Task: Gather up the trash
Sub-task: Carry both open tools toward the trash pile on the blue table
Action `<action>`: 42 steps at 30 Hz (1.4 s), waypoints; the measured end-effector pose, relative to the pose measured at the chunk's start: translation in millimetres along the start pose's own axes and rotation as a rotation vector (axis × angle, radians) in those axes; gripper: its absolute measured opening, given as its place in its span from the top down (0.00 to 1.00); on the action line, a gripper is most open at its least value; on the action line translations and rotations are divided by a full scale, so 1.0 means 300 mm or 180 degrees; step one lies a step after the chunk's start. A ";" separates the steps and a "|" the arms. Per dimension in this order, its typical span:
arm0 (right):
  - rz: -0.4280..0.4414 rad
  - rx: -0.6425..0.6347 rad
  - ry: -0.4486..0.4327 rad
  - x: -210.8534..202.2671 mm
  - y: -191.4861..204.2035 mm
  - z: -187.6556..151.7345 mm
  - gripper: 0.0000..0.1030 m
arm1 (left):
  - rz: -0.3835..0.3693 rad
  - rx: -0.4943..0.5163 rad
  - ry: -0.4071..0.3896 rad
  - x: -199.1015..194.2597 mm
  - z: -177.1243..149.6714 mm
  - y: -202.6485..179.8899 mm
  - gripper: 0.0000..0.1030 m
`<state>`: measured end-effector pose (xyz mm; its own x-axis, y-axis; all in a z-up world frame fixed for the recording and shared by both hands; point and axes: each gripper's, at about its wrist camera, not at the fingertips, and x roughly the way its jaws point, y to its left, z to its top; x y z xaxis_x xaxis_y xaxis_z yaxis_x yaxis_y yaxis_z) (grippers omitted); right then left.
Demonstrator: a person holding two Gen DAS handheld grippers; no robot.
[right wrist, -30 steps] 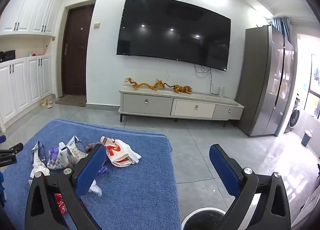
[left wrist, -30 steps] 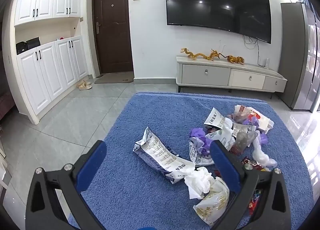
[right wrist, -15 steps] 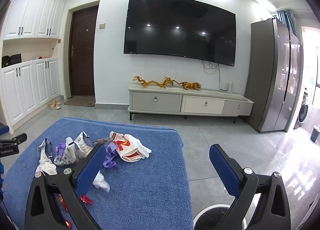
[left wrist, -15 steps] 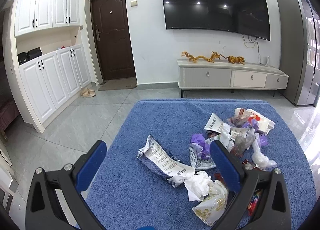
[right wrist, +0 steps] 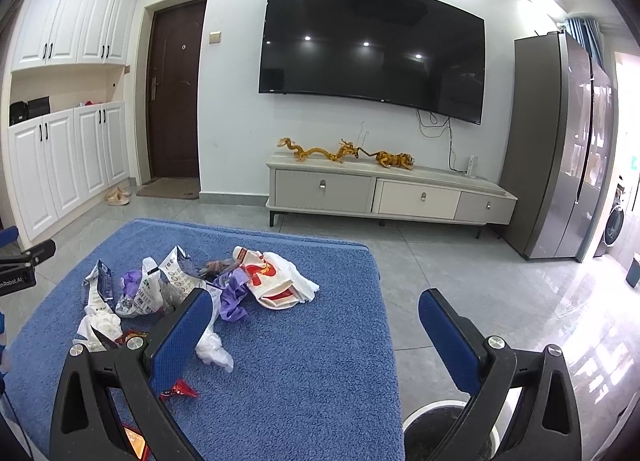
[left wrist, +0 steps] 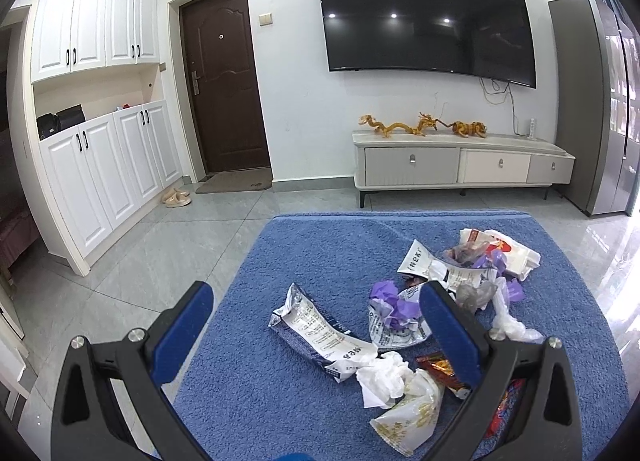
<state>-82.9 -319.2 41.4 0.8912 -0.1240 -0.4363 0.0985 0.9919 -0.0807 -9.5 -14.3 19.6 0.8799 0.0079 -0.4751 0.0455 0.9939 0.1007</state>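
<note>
Trash [left wrist: 404, 325] between spread left gripper [left wrist: 316, 325] fingers.

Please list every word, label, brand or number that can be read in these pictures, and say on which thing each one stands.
"nRobot.AI", cut off at the picture's edge: on the left gripper, seen in the right wrist view.
Print on the blue-and-white wrapper: too small to read.
Large characters on the white wrapper: blurred, unreadable.
Red design on the white bag: no legible words.
</note>
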 end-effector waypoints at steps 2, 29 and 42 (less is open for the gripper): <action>0.0008 0.0005 0.0026 0.012 0.015 -0.001 0.00 | -0.0019 -0.0007 -0.0013 0.000 0.009 -0.007 0.00; -0.0134 0.0134 0.0097 -0.025 -0.051 -0.086 0.00 | -0.0694 0.0357 0.0152 -0.033 0.029 -0.249 0.00; -0.0475 0.0350 0.0195 -0.100 -0.181 -0.148 0.00 | -0.0950 0.0543 0.0229 -0.045 0.006 -0.335 0.00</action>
<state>-134.8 -370.5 19.1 0.8348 -0.2680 -0.4808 0.2783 0.9591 -0.0516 -24.9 -114.6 17.4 0.7807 -0.2664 -0.5654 0.3793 0.9209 0.0899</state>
